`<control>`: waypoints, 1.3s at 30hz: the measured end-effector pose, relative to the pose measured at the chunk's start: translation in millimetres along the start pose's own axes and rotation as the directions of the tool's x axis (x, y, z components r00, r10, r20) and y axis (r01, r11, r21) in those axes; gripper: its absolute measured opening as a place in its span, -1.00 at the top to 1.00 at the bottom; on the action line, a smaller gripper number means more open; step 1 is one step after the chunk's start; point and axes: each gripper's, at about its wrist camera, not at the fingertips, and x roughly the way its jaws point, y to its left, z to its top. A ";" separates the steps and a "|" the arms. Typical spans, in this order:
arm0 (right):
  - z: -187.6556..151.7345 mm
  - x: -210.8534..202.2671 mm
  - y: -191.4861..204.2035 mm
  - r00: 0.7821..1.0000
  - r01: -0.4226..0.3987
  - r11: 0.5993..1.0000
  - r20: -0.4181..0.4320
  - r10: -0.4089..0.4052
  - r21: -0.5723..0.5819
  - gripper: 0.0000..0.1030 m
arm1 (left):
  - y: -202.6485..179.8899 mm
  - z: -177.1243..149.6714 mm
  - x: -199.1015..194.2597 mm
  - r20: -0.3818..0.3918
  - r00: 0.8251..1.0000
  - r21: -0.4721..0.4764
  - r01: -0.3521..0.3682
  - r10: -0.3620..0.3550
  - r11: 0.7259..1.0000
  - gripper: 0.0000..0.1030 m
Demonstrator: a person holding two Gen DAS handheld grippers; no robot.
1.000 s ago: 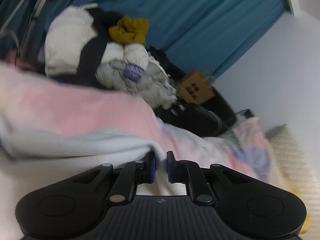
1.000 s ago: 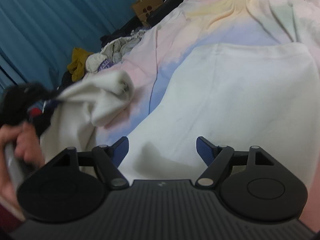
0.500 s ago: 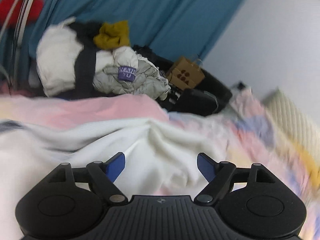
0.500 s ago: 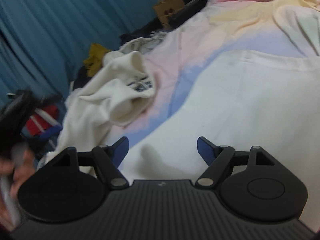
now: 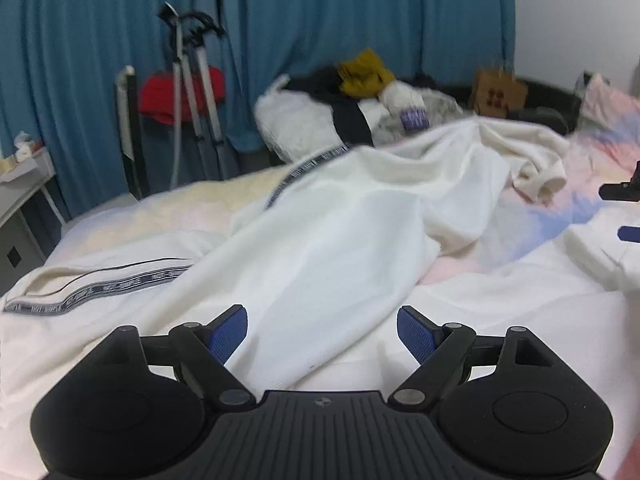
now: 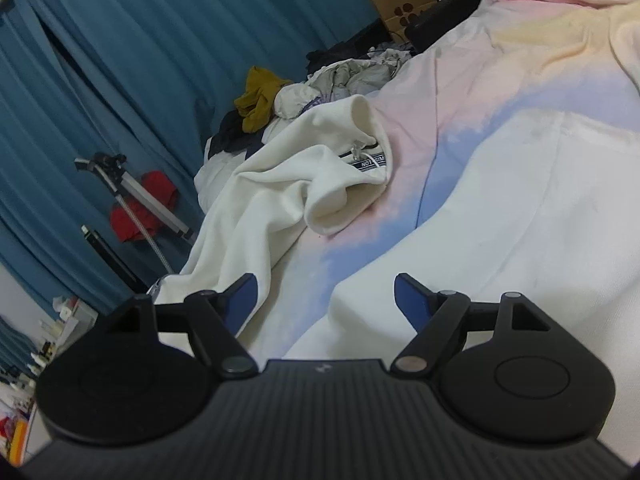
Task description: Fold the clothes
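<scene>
Cream cotton sweatshirt with grey printed tape lay crumpled just ahead of the left gripper, fingers apart; right gripper likewise spread, empty.

Left tool: jaws spread wide, blue pads facing each other across a broad gap, nothing between them. Black linkage arms angled outward from the ribbed body, pivot pins visible. Held low and roughly level, pointing forward.

Right tool: jaws likewise spread wide, blue pads well apart, nothing gripped. View rolled, so the tool is tilted to one side. Held low, pointing forward.

In the left wrist view, part of the right tool shows at the far right edge: a black finger tip and a sliver of blue pad, well apart from the left tool.
</scene>
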 end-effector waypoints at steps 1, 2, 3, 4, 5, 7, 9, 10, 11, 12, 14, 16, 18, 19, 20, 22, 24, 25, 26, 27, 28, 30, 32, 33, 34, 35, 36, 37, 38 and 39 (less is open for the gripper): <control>2.6 1.9 1.3 1.000 0.010 1.000 -0.012 -0.010 -0.004 -0.52 | -2.2 -3.1 2.9 0.002 1.000 0.021 0.007 -0.007 1.000 -0.56; 5.2 3.8 2.7 1.000 0.019 1.000 -0.024 -0.019 -0.008 -0.52 | -6.1 -5.4 6.1 0.003 1.000 0.053 0.021 -0.021 0.998 -0.54; 9.7 6.8 5.1 0.999 0.023 1.000 -0.031 -0.023 -0.012 -0.52 | -9.6 -8.9 9.3 0.013 1.000 0.096 0.025 -0.027 0.995 -0.55; 15.8 11.3 9.2 0.999 0.027 0.999 -0.024 -0.027 -0.020 -0.52 | -14.3 -13.1 13.1 0.026 1.000 0.137 0.012 -0.016 0.990 -0.53; 22.1 16.1 13.9 0.999 0.036 0.999 -0.011 -0.036 -0.031 -0.52 | -17.2 -15.8 16.8 0.034 0.999 0.159 -0.006 0.001 0.987 -0.51; 34.5 29.4 22.7 0.998 0.062 0.997 0.014 -0.061 -0.052 -0.52 | -18.4 -18.8 25.2 0.040 0.999 0.152 -0.009 0.003 0.988 -0.32; 46.6 55.1 28.5 0.994 0.105 0.993 0.020 -0.104 -0.057 -0.52 | -14.9 -20.7 35.4 0.028 0.999 0.141 0.023 -0.027 0.990 -0.21; 51.9 71.3 29.7 0.992 0.127 0.991 0.005 -0.127 -0.046 -0.52 | -12.7 -21.8 40.7 0.024 0.999 0.139 0.027 -0.031 0.990 -0.12; 56.7 87.6 30.5 0.988 0.154 0.988 -0.011 -0.154 -0.033 -0.49 | -10.3 -23.4 47.6 0.023 0.999 0.135 0.024 -0.027 0.991 -0.05; 61.4 103.9 31.3 0.983 0.180 0.983 -0.027 -0.181 -0.021 -0.47 | -6.5 -24.6 52.9 0.024 0.999 0.117 0.023 -0.026 0.993 0.11; 70.9 136.4 32.9 0.971 0.233 0.972 -0.060 -0.233 0.003 -0.41 | 3.0 -25.2 58.5 0.030 0.999 0.067 0.030 -0.032 0.997 0.39; 81.2 159.4 37.1 0.950 0.302 0.953 -0.077 -0.302 -0.010 0.13 | 13.8 -23.0 57.8 0.048 0.998 0.007 0.040 -0.041 0.999 0.87; 94.4 172.9 47.7 0.924 0.370 0.927 -0.083 -0.374 -0.063 0.64 | 27.2 -19.3 52.0 0.089 0.995 -0.069 0.055 -0.049 0.996 0.92; 103.8 176.2 54.5 0.916 0.389 0.917 -0.071 -0.395 -0.085 0.77 | 35.3 -17.5 47.9 0.112 0.992 -0.112 0.066 -0.053 0.992 0.93; 115.9 176.6 62.5 0.915 0.394 0.913 -0.047 -0.401 -0.103 0.82 | 43.9 -15.7 43.8 0.134 0.989 -0.155 0.083 -0.062 0.984 0.93; 146.4 177.7 84.9 0.914 0.400 0.901 -0.001 -0.406 -0.168 0.87 | 61.9 -12.5 35.8 0.181 0.980 -0.246 0.130 -0.086 0.960 0.94; 179.0 175.0 114.4 0.917 0.397 0.878 0.064 -0.395 -0.269 0.87 | 75.5 -11.5 27.8 0.227 0.965 -0.313 0.200 -0.132 0.929 0.94; 195.2 173.6 129.2 0.918 0.396 0.862 0.096 -0.386 -0.318 0.87 | 77.8 -10.2 22.6 0.240 0.960 -0.315 0.220 -0.147 0.923 0.94; 209.7 169.0 145.0 0.922 0.387 0.848 0.132 -0.364 -0.363 0.87 | 77.7 -8.4 16.7 0.249 0.956 -0.302 0.230 -0.157 0.925 0.94; 219.5 158.9 159.1 0.933 0.358 0.843 0.178 -0.312 -0.402 0.87 | 76.2 -7.0 10.4 0.263 0.950 -0.282 0.244 -0.169 0.928 0.94; 226.4 146.3 170.7 0.944 0.320 0.839 0.228 -0.240 -0.441 0.87 | 73.9 -6.0 3.9 0.280 0.942 -0.259 0.259 -0.184 0.931 0.93; 236.0 123.4 186.6 0.945 0.264 0.816 0.309 -0.111 -0.515 0.87 | 67.8 -4.5 -5.5 0.295 0.933 -0.215 0.276 -0.207 0.937 0.93; 229.6 111.9 173.3 0.938 0.266 0.786 0.337 -0.079 -0.558 0.87 | 59.8 -3.7 -10.2 0.293 0.931 -0.163 0.273 -0.217 0.948 0.93; 220.4 114.1 155.0 0.942 0.279 0.783 0.317 -0.110 -0.557 0.87 | 56.2 -4.7 -9.3 0.279 0.934 -0.144 0.271 -0.223 0.952 0.93; 211.2 116.2 136.7 0.945 0.291 0.779 0.296 -0.141 -0.556 0.86 | 52.6 -6.7 -7.1 0.260 0.938 -0.130 0.270 -0.230 0.954 0.93; 201.9 118.3 118.4 0.946 0.303 0.774 0.275 -0.173 -0.556 0.86 | 49.1 -8.7 -4.9 0.241 0.941 -0.116 0.270 -0.237 0.956 0.93; 192.7 120.5 100.1 0.946 0.315 0.770 0.254 -0.204 -0.556 0.86 | 46.3 -11.1 -1.4 0.215 0.945 -0.109 0.272 -0.245 0.956 0.93; 183.5 122.6 81.9 0.944 0.327 0.764 0.232 -0.235 -0.556 0.86 | 42.7 -14.3 3.2 0.188 0.949 -0.104 0.276 -0.254 0.955 0.92; 174.3 124.7 63.6 0.941 0.338 0.759 0.210 -0.265 -0.556 0.86 | 38.1 -17.7 7.9 0.161 0.951 -0.098 0.280 -0.263 0.955 0.92; 165.0 126.9 45.3 0.937 0.350 0.753 0.188 -0.296 -0.557 0.86 | 33.8 -20.6 11.6 0.136 0.954 -0.084 0.281 -0.269 0.956 0.92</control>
